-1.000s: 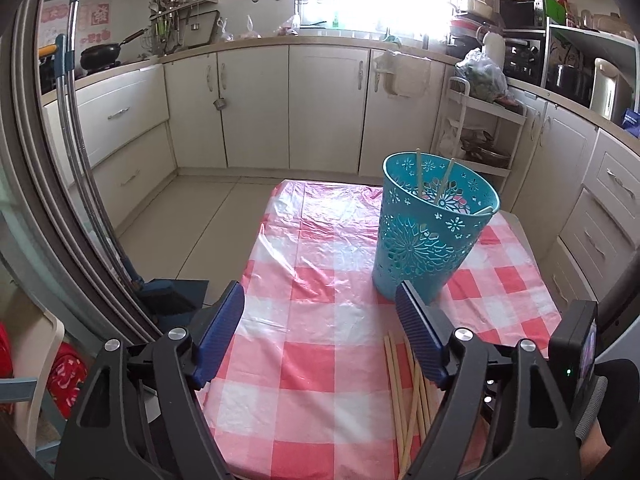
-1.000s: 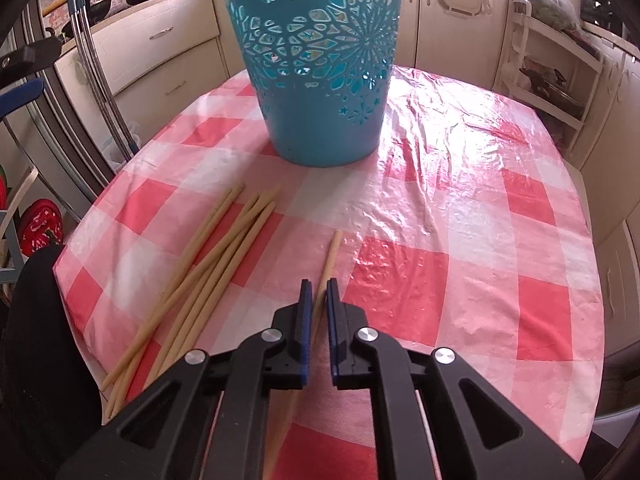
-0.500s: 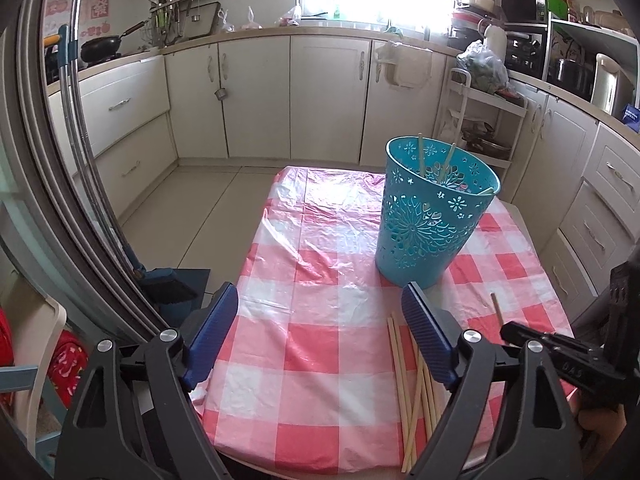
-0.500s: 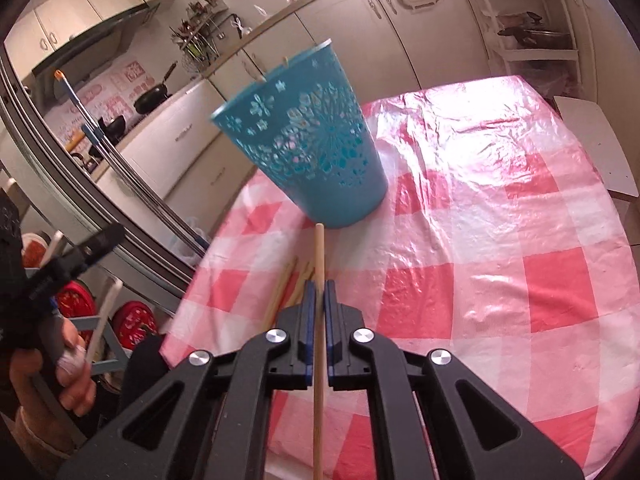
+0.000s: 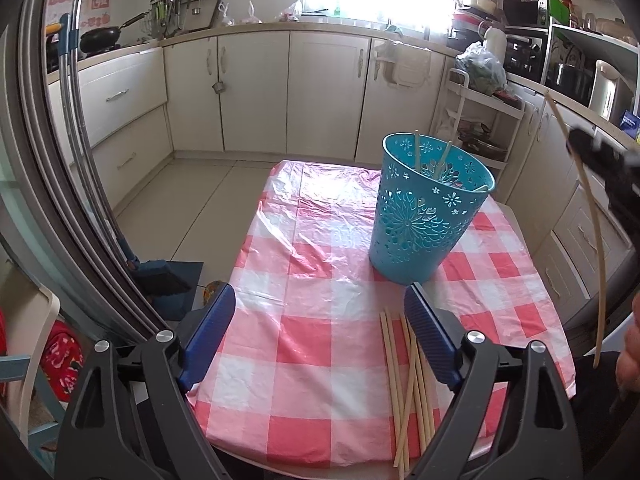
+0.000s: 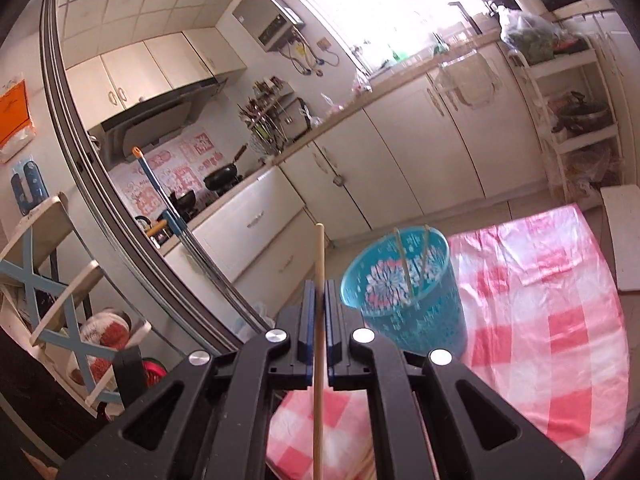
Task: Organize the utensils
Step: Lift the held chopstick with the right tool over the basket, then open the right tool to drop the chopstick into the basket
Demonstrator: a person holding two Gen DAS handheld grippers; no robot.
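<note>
Right hand-held gripper (image 6: 319, 304) is clamped tight on a single wooden chopstick (image 6: 319, 272), held up in the air off the tabletop (image 5: 312, 280), its tip rising past the blue pads. Just beyond stands the teal cut-out basket (image 5: 420, 216) on the pink checked cloth, with two chopsticks already leaning inside. Left hand-held gripper (image 5: 320, 328) hovers low over the near end, its jaws wide and just lately spreading further, nothing between them. A loose bundle of chopsticks (image 5: 404, 376) lies beside its right finger.
</note>
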